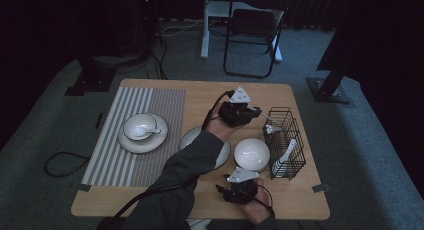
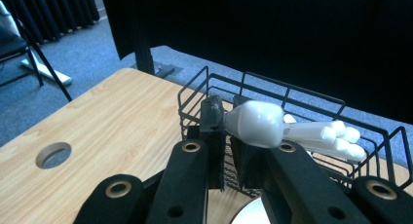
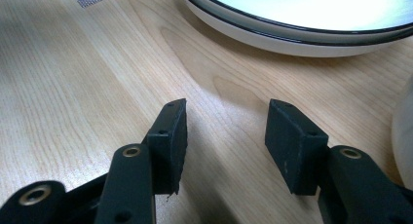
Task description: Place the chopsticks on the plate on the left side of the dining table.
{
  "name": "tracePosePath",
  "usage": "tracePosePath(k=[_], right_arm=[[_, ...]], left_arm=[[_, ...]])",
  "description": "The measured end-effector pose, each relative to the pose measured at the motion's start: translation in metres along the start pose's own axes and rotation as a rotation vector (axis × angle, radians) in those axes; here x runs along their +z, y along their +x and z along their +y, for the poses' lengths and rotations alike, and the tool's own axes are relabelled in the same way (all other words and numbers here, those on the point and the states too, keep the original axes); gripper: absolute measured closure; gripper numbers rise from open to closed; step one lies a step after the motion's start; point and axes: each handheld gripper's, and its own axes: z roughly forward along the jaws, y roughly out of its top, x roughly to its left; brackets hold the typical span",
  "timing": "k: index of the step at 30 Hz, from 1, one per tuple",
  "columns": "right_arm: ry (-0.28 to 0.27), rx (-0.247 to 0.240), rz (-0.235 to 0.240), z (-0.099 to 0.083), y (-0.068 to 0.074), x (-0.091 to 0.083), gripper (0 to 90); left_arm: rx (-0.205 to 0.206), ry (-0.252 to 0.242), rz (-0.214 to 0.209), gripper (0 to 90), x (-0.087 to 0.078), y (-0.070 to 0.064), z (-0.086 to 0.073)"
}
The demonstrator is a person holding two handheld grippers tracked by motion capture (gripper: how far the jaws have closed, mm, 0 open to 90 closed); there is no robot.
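Item: white spoon (image 2: 258, 122), being carried by the left claw (image 2: 228, 124). The jaws are standing nearly together, clamping the spoon at its bowl end.

Position: the spoon is lying crosswise just ahead of the claw tips, bowl at the jaws and handle running off to the claw's right, over the near rim of the black wire basket (image 2: 311, 100). In the high view the left claw (image 1: 256, 113) is hovering just beside the basket (image 1: 286, 140), with the spoon (image 1: 272, 129) at the basket's near edge.

Axis: the long axis is lying roughly level, across the claw's line of sight.

Other stock: more white spoons (image 2: 341, 139) are resting inside the basket, beyond and to the right of the claw.

Right claw (image 3: 226, 141): jaws are standing apart, holding nothing, low over the bare counter (image 3: 73, 78), with a white plate (image 3: 302, 19) ahead of it. The left claw is much the nearer to the basket.
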Motion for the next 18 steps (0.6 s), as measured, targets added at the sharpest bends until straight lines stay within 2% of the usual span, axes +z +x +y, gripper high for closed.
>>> tracePosePath(k=[7,18], right_arm=[[-0.001,0.002,0.002,0.0,0.0,0.0,49.4],[-0.001,-0.002,0.001,0.0,0.0,0.0,49.4]], left_arm=[[-0.015,-0.019,-0.016,84.9,-0.011,0.004,-0.001],[-0.021,-0.042,-0.02,84.9,-0.027,0.007,-0.003]])
